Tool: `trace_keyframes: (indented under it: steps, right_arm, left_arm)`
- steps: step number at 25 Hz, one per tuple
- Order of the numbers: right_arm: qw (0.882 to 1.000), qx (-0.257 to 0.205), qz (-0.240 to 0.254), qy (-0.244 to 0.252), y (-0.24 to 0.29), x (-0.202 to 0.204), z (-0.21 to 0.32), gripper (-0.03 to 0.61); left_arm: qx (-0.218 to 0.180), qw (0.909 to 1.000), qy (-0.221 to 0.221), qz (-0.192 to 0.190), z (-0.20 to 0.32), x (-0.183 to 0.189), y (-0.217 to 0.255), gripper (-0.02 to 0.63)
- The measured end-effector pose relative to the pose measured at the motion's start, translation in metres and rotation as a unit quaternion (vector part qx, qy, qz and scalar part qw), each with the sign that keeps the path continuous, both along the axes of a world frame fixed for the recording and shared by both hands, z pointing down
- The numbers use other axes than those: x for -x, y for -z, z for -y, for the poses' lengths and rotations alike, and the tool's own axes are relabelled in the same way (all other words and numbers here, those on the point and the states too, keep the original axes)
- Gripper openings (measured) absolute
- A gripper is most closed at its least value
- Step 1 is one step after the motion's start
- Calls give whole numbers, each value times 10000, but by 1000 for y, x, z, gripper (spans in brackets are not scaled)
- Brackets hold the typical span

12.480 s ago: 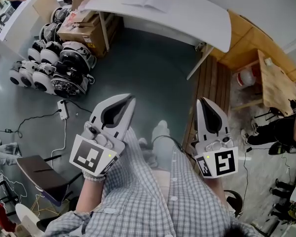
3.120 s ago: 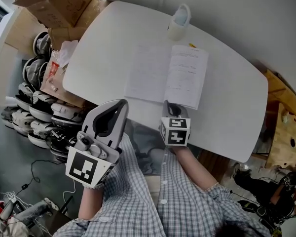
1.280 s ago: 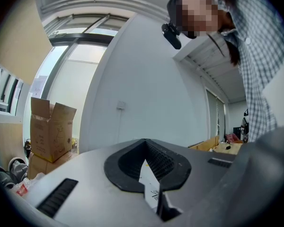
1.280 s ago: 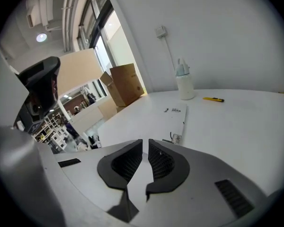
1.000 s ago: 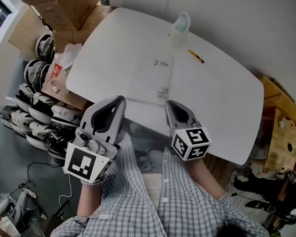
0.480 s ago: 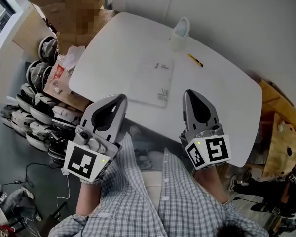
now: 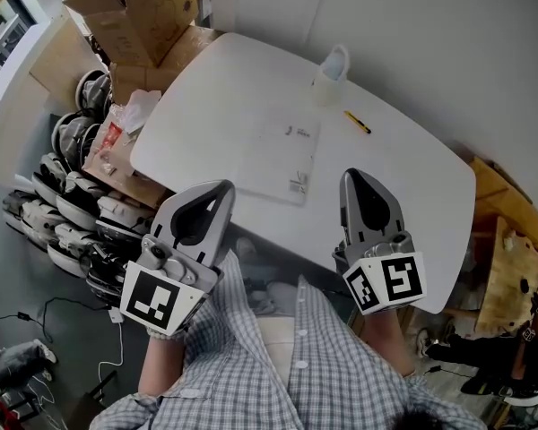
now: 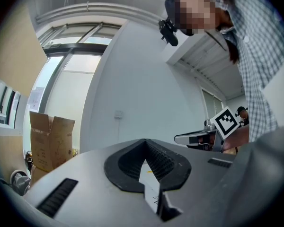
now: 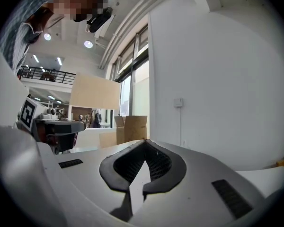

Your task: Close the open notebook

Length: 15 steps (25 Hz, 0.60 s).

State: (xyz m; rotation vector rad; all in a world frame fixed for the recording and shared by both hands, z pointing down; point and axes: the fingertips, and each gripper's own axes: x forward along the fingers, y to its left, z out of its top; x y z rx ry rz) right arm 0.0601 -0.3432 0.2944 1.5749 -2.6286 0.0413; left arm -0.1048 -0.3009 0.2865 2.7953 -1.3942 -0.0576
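Head view alone shows notebook (image 7: 273,153) closed on table (image 7: 403,182); gripper views: left gripper (image 8: 145,142), right gripper (image 9: 145,141) jaws pressed together, empty.

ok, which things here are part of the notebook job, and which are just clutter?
Job: notebook, closed on the white table; right gripper, shut, empty; left gripper, shut, empty.
Lying about: jug, yellow pen, cardboard boxes beside the table.
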Motion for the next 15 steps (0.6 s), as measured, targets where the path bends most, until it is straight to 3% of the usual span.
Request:
trace_keyframes:
  steps: [9, 15]
  right_arm:
    - [9998, -144, -138, 43, 6, 5, -4, 20]
    - [9999, 61, -46, 143, -2, 6, -6, 20]
  left_arm:
    - [34, 10000, 53, -23, -5, 4, -2, 6]
    - [-6, 10000, 3, -29, -6, -1, 0, 8]
